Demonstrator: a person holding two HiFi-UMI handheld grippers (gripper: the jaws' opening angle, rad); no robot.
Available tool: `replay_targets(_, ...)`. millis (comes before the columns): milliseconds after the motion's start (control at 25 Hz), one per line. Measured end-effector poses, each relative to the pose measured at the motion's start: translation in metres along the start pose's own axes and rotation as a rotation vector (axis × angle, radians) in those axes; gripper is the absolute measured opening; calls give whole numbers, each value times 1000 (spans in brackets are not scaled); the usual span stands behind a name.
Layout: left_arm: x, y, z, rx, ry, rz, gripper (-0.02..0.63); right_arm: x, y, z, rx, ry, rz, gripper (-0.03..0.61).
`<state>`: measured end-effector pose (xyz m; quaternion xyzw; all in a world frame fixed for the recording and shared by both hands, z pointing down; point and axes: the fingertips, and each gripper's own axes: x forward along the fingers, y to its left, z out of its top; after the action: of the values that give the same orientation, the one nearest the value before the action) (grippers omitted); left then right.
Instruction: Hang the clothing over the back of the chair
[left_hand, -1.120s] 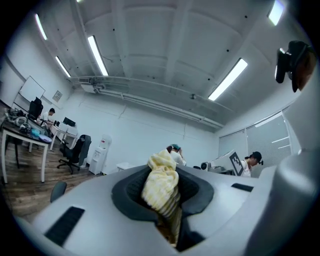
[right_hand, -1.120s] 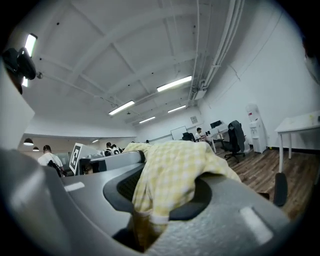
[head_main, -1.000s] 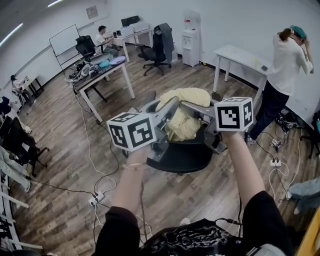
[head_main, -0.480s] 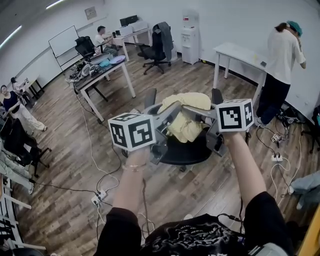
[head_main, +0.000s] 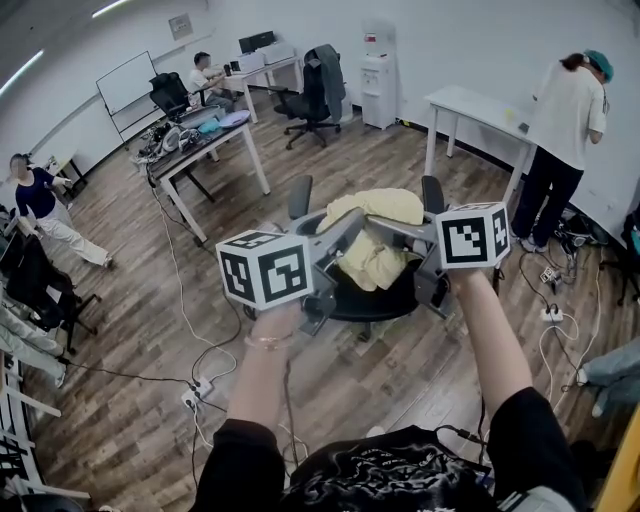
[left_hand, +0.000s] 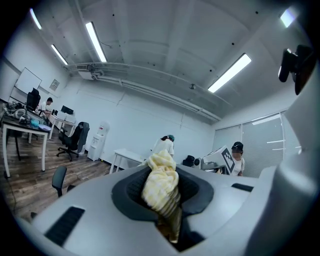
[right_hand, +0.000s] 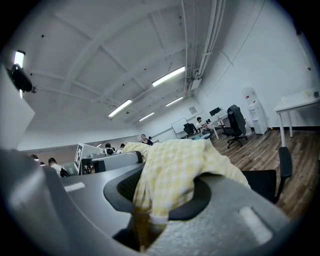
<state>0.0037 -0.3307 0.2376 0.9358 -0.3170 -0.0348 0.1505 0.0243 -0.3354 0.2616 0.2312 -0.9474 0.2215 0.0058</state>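
A person holds a claw in each hand, seen from above in a large office with a wood floor (head_main: 120, 330). The left claw (head_main: 352, 213) and the right claw (head_main: 374, 221) point towards each other, their tips close together, each bearing a cube with square black-and-white markers. Between them they carry a pale yellow checked shirt (head_main: 378, 245).

The left gripper view shows its jaws clenched on a narrow bunched fold of the cloth, which rises from the pads like a twisted peak. The right gripper view shows its jaws clamped on a wider fold that spills over one jaw.

The shirt hangs crumpled from both claws, directly above the seat of a black office chair (head_main: 375, 303). Whether the cloth touches the seat cannot be told.

Further back stand white counters, a whiteboard (head_main: 127, 80) and a water dispenser (head_main: 381, 92). A person in a white top (head_main: 565, 120) stands at the counter on the right.
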Motion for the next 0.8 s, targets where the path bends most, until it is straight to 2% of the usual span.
replay_targets(800, -32, -20, -22, -70, -51, -15, 71, -7, 32, -29, 14, 13, 14, 106)
